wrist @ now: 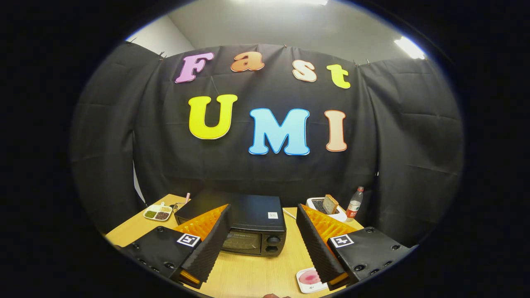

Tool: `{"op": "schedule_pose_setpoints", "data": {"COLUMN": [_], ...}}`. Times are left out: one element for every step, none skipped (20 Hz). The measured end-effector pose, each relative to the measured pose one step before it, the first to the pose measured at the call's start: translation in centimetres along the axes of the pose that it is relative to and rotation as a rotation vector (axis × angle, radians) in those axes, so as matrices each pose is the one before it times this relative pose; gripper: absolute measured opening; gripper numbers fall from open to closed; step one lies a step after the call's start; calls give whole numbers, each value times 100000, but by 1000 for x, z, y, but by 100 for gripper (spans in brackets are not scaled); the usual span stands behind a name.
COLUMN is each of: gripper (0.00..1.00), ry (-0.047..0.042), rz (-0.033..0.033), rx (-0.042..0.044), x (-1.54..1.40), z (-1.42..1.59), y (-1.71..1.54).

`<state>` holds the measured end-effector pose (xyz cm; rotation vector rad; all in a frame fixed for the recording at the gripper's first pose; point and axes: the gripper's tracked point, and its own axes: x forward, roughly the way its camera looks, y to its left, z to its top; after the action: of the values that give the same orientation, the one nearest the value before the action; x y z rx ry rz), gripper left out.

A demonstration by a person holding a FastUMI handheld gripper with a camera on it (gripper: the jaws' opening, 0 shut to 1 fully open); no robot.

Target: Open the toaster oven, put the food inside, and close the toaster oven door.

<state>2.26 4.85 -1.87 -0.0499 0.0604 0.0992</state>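
The gripper is spread wide and holds nothing — its fingers frame the oven, which stands straight ahead, partly behind the left finger. The oven sits mid-table, well back from the near edge, with its long side across the line of approach and its front facing the gripper. The door looks shut; the two knobs are at the front's right end. The handle cannot be made out, so I judge the first reach must go forward and a little left, toward the door's upper edge.

The food is likely the pink piece on the small plate, at the near edge of the table, just inside the right finger and much nearer than the oven. Toward the far right corner stand a toaster with bread in it and a bottle; a sectioned dish lies at the far left corner.
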Motion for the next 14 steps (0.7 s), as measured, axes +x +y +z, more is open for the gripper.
{"op": "schedule_pose_setpoints", "data": {"gripper": [98, 98, 98, 98, 98, 98, 98, 98, 98, 98, 98, 98, 98, 98], "ry": [1018, 746, 379, 330, 764, 891, 1060, 1168, 1220, 1236, 744, -209, 181, 423], "rz": [717, 725, 660, 778, 429, 397, 349, 501, 462, 488, 758, 701, 63, -52], "rx": [-195, -539, -677, -707, -548, -92, 400, 638, 506, 191, 117, 386, 144, 121], "x": [605, 638, 560, 516, 584, 537, 573, 520, 541, 501, 529, 478, 539, 573], "z": [-285, -111, -15, -24, -332, -372, -311, -347, -335, -350, -309, -69, -140, -167], "y": [540, 448, 446, 392, 348, 261, 359, 320, 385, 402, 336, 318, 116, 121]}}
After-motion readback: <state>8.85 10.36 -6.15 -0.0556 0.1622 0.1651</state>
